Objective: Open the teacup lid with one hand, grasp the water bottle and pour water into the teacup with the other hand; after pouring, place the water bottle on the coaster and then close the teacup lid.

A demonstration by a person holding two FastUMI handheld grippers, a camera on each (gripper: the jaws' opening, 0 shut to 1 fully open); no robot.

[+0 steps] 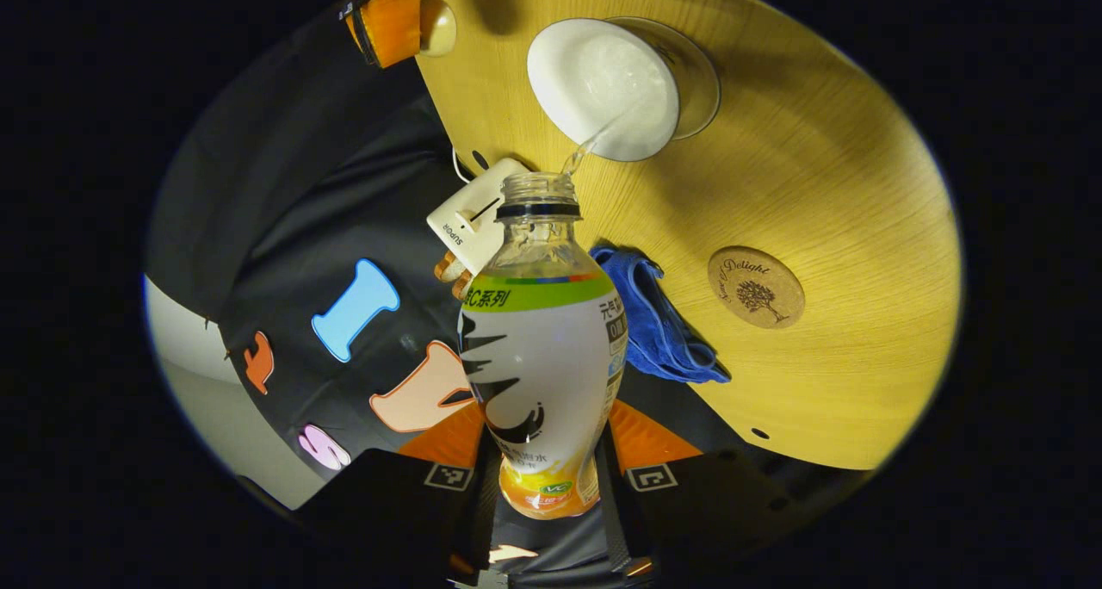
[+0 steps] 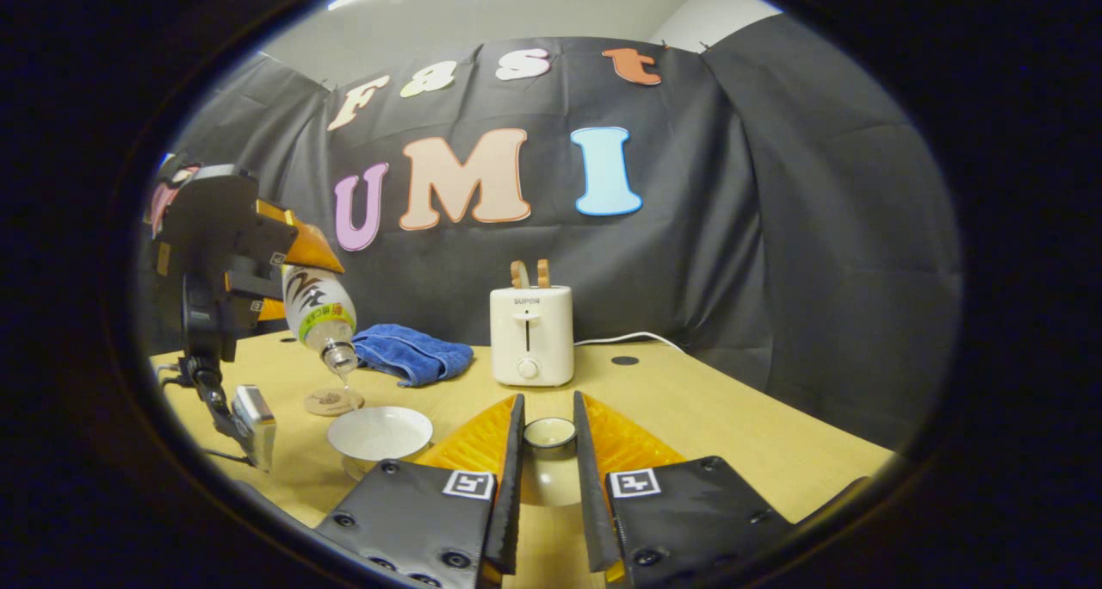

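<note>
Left gripper view: the left gripper (image 1: 544, 473) pinches the bottle (image 1: 541, 356) low on its body, a finger pressed on either side. The bottle is uncapped and tipped toward the teacup (image 1: 616, 89). A thin stream of water (image 1: 578, 154) runs from the bottle mouth into the cup, whose white interior is open. Beside the cup on the table (image 1: 818, 184), the coaster (image 1: 756, 287) lies bare, with a blue cloth (image 1: 659, 322) between it and the bottle. A white toaster (image 1: 473, 219) shows just past the bottle neck. On the far side of the cup, a gripper finger (image 1: 392, 21) holds a rounded lid knob (image 1: 437, 26).

Right gripper view: the right gripper (image 2: 548, 451) grips the lid (image 2: 548, 468), its fingers closed against the lid's sides, the knob top showing between them. The lid is held off the cup and to its right. The cup (image 2: 379, 434) stands open on the table (image 2: 732, 434). Above it the left gripper (image 2: 258, 262) holds the bottle (image 2: 320, 313) mouth-down, neck just over the coaster (image 2: 331, 401) behind the cup. The cloth (image 2: 411, 354) lies beyond the cup, the toaster (image 2: 531, 335) to the cloth's right, two bread slices (image 2: 530, 273) in its slots.
</note>
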